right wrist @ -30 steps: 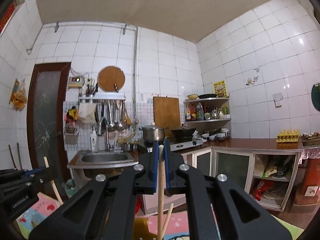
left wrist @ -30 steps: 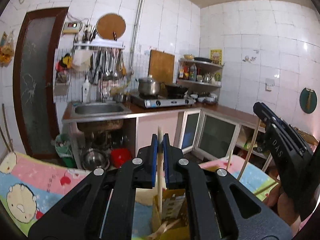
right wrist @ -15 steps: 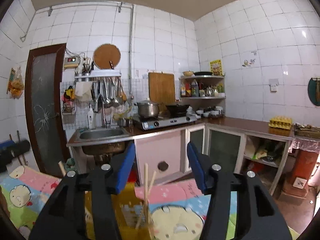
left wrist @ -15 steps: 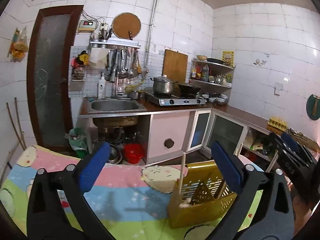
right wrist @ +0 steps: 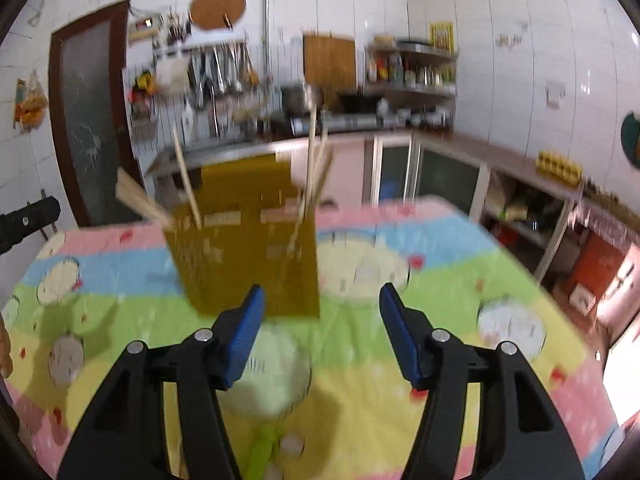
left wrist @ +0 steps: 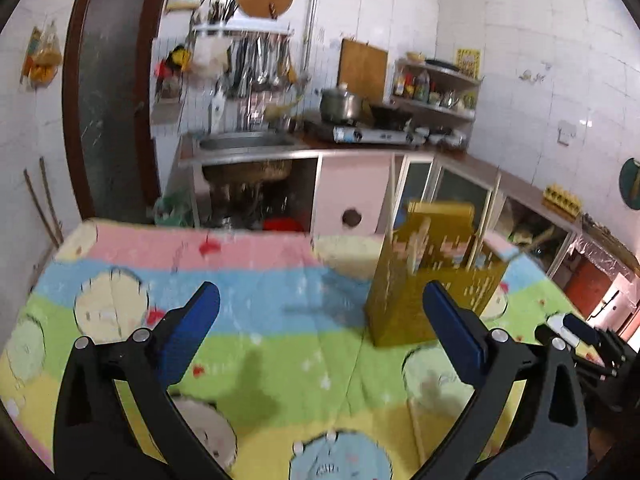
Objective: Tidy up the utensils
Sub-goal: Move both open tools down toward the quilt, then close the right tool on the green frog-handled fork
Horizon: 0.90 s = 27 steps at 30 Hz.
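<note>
A yellow perforated utensil holder (left wrist: 432, 276) stands upright on the cartoon tablecloth (left wrist: 256, 288); it also shows in the right wrist view (right wrist: 244, 240). Several wooden chopsticks (right wrist: 316, 168) stick up out of it, some leaning left (right wrist: 140, 200). My left gripper (left wrist: 320, 320) is wide open and empty, low over the cloth, left of the holder. My right gripper (right wrist: 322, 328) is open and empty, just in front of the holder. The right gripper's tip shows at the right edge of the left wrist view (left wrist: 580, 332).
A chopstick (left wrist: 416, 432) lies on the cloth near my left gripper's right finger. A light green object (right wrist: 260, 448) lies on the cloth below my right gripper. Behind the table are a sink counter (left wrist: 248, 148), a stove (left wrist: 372, 132) and cabinets.
Both grippers opened and let go of their chopsticks, which now stand in the holder. Both then pulled back and tilted down towards the table.
</note>
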Each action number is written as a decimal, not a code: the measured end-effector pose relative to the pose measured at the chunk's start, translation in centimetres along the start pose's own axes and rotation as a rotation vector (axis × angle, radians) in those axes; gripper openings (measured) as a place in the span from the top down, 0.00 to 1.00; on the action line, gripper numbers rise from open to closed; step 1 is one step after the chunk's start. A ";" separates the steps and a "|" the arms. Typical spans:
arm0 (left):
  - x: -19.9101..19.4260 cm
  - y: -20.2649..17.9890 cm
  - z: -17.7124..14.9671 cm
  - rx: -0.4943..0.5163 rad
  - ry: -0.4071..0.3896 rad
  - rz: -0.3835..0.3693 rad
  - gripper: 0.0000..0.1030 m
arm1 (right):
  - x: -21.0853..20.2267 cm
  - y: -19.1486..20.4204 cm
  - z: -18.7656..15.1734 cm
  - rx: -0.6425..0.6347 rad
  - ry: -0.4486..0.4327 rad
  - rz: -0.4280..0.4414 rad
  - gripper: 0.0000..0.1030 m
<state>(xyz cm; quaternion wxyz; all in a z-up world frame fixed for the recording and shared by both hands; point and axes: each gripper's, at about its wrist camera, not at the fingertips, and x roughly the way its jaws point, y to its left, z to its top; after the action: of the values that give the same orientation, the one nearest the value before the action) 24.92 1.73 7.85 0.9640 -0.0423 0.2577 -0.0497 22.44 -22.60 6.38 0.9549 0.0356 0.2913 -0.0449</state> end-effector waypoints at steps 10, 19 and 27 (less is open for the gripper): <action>4.6 -0.3 -7.2 0.052 0.207 0.031 0.05 | 2.5 1.0 -6.9 0.014 0.210 -0.015 0.43; 5.9 -0.5 -9.0 0.024 0.288 0.022 0.05 | 2.7 2.9 -7.8 -0.004 0.269 -0.010 0.52; 6.6 -1.9 -9.2 0.040 0.321 0.005 0.05 | 4.0 2.9 -8.0 0.020 0.319 0.035 0.78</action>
<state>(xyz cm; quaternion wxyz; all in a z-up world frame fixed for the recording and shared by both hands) 25.89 -1.44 -3.13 0.9113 -0.0141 0.4074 -0.0584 21.63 -19.25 -2.36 0.8968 0.0567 0.4380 -0.0249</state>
